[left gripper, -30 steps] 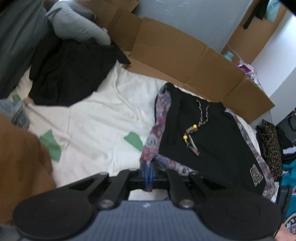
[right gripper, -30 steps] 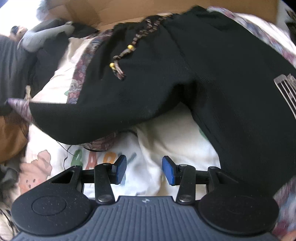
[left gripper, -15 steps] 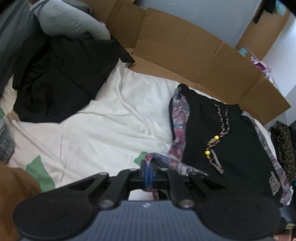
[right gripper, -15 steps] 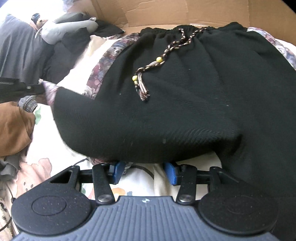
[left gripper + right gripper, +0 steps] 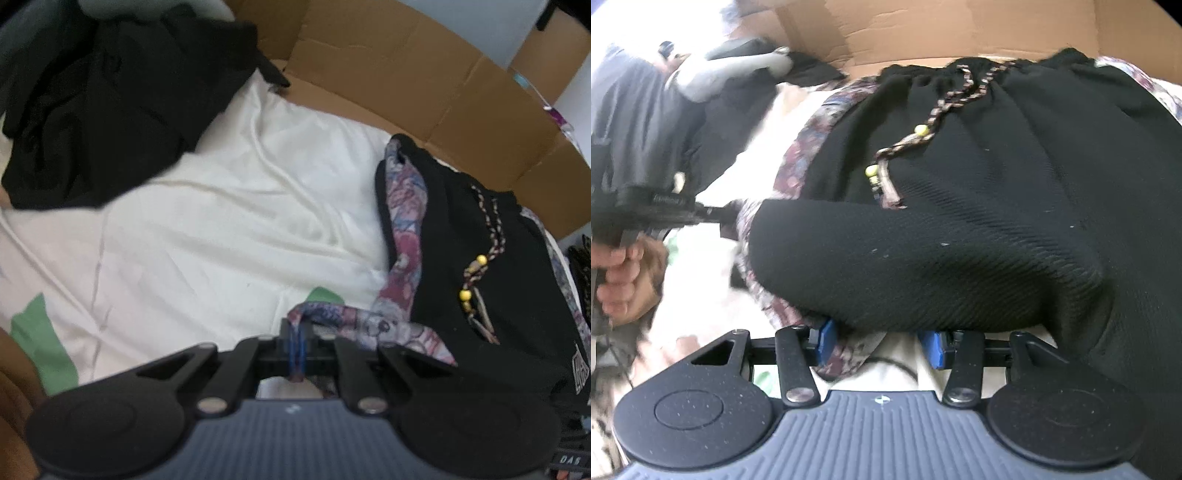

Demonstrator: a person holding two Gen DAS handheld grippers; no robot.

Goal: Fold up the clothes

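Two claws in view, one per hand. Left claw (image 5: 296, 345): blue pads pressed together, pinching the hem corner of the one garment being worked, a pair of black knit shorts with paisley-patterned side panels (image 5: 476, 280). Right claw (image 5: 877, 341): blue pads stand apart, nothing clamped; the folded-over black leg of the shorts (image 5: 923, 266) bulges just above and partly over the gap, and a strip of the paisley trim lies between the pads without being pressed.

The shorts lie on the bed, on a white bed sheet with green printed shapes (image 5: 207, 240), toward the right side in the left wrist view. One leg is doubled back over the body of the garment. One braided drawstring (image 5: 484, 254) runs down from the waistband; three yellow beads can be counted on it in the left view. One pale logo patch (image 5: 580, 369) shows near the far leg hem.

In the right wrist view the person's left hand (image 5: 618, 273) grips the handle of the left claw, at the left edge.

Further off: one heap of black clothing (image 5: 110, 103) on the sheet at upper left, well apart from the shorts. One grey stuffed shape (image 5: 735, 70) rests beside it. Flattened brown cardboard panels (image 5: 388, 74) line the far edge of the bed.
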